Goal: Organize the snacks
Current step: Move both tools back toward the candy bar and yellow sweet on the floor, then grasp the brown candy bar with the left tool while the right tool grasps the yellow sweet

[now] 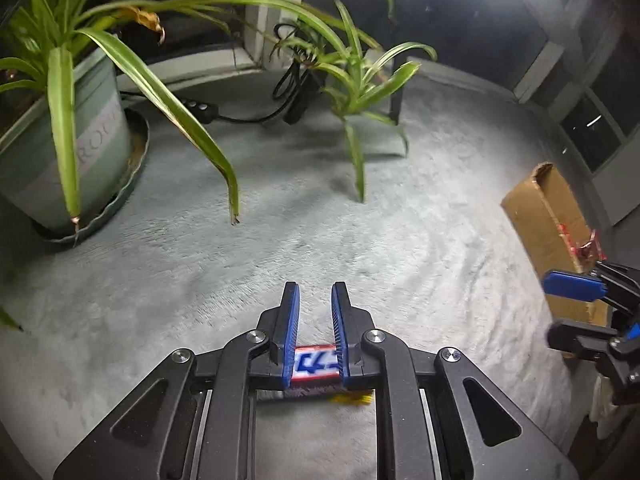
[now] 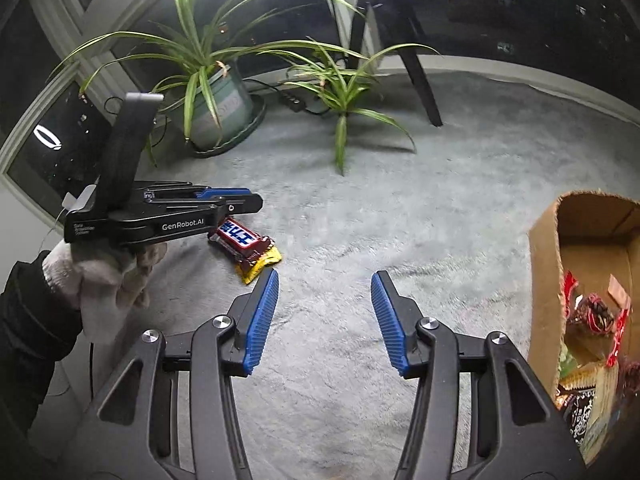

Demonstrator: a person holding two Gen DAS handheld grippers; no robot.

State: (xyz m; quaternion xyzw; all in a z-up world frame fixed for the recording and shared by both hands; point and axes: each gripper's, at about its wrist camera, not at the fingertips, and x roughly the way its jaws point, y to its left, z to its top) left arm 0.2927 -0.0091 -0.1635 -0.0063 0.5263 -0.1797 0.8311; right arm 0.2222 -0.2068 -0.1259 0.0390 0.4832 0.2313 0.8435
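While night shows black through the window panes (image 2: 68, 152), a hard lamp glare falls on a pale grey-green plush carpet (image 1: 320, 240) that covers the whole floor. A spider plant in a pale green pot (image 1: 60, 148) stands on a saucer at the far left, a smaller spider plant (image 2: 340, 92) trails leaves over the carpet nearby, and a black cable with an inline switch (image 1: 200, 110) runs between them. Black tripod legs (image 2: 420, 80) stand behind.

On the pot, faint raised letters read roughly "ROW", the rest turned away. The left gripper (image 2: 236, 200) carries "GenRobot.AI" in white on its side, with smaller print beside it too fine to read. The red-and-brown snack bar (image 2: 240, 240) has blue lettering on white, blurred past reading.

That bar lies on the carpet with a yellow wrapper (image 2: 260, 266) under it. The left gripper is nearly closed, its blue pads (image 1: 292, 332) standing at either side of the bar; whether they press it is hard to judge, as motion blur smears the wrapper. A hand in a white knit glove (image 2: 104, 280) grips its handle. The right gripper (image 2: 324, 280) hangs about half open over bare carpet, nothing between its pads.

An open cardboard box (image 2: 548, 248) sits at the right, cut off by the frame edge, holding a jumble of red, brown and green packets (image 2: 592, 312).
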